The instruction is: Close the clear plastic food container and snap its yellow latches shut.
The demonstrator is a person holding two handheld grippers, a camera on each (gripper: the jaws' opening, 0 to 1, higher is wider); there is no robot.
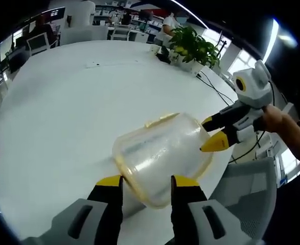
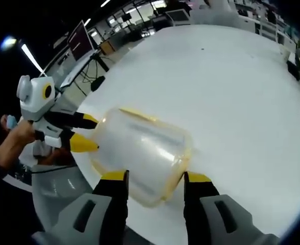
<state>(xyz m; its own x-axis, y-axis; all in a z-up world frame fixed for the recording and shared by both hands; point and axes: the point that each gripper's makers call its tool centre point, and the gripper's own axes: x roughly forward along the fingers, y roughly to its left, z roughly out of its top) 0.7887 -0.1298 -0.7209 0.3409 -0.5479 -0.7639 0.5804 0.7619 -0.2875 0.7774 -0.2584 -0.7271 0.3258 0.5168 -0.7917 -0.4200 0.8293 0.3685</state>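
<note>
A clear plastic container (image 1: 157, 153) with a yellowish rim and a pale yellow latch (image 1: 162, 120) lies on the white table (image 1: 63, 112), near its edge. My left gripper (image 1: 147, 181) stands open, its yellow tips on either side of the container's near end. My right gripper (image 1: 209, 133) comes in from the right, jaws apart, tips at the container's far end. In the right gripper view the container (image 2: 139, 150) lies between my right gripper's (image 2: 155, 177) spread jaws. The left gripper (image 2: 90, 132) is open at its far end. Whether any tip touches the plastic is unclear.
A potted plant (image 1: 193, 48) and black cables (image 1: 216, 89) sit at the table's far right. A grey chair (image 1: 241, 189) stands by the near edge. A hand (image 1: 280, 120) holds the right gripper. Desks and a monitor (image 2: 81, 35) lie beyond the table.
</note>
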